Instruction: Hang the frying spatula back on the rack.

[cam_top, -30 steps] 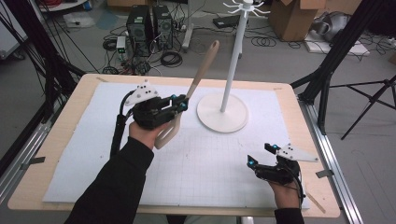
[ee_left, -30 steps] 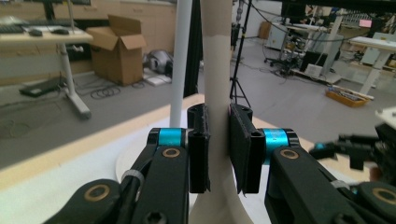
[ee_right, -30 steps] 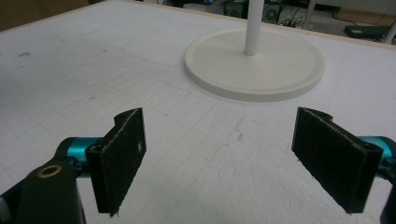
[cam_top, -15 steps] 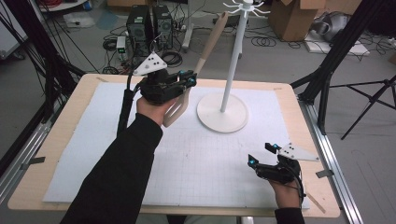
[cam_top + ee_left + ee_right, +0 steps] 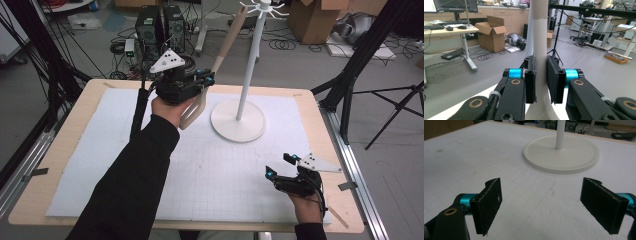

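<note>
Wooden spatula (image 5: 210, 82) clamped in our left gripper (image 5: 202, 80), lifted at 11 o'clock of white hook stand (image 5: 245, 75); we judge: raise handle tip toward hooks slowly. Right gripper (image 5: 280, 167) jaws apart, idle.

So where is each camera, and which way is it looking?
High view: above the table, looking down; both forearms show.
Left gripper view: rides the left hand-held gripper, looking along jaws shut on a wooden spatula.
Right gripper view: rides the right hand-held gripper, low over the table.
High and right gripper views share the white stand.
</note>
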The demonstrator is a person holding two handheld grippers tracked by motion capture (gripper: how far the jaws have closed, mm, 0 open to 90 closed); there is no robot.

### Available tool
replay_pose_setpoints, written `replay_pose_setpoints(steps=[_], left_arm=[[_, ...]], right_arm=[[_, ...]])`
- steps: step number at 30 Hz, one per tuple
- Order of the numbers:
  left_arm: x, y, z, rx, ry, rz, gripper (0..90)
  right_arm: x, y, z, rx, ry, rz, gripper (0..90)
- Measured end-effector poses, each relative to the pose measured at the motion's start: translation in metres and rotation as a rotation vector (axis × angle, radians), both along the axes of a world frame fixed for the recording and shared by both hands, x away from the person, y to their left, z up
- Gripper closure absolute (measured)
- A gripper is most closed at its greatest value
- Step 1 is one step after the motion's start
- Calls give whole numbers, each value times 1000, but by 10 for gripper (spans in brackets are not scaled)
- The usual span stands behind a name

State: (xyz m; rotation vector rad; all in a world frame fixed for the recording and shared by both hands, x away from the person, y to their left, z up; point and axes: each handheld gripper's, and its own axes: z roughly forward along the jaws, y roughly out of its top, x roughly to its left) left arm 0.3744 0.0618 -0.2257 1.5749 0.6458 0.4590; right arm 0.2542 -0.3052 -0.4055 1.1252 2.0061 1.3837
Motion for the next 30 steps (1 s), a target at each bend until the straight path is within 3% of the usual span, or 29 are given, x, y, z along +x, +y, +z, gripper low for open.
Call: replay_pose_setpoints(steps=[5,13,25,30], left_arm=[[0,3,2,-17,-5,11,777],[4,1,0,10,10,11,776],[9,3,5,-10,20,25,776],[12,-1,2,20,40,3,776]], right_arm=[[0,0,0,-3,-1,3,163],[0,0,0,-4,2,2,163],[-1,0,-1,-4,9,8,163],[-1,0,-1,-1,11,7,163]])
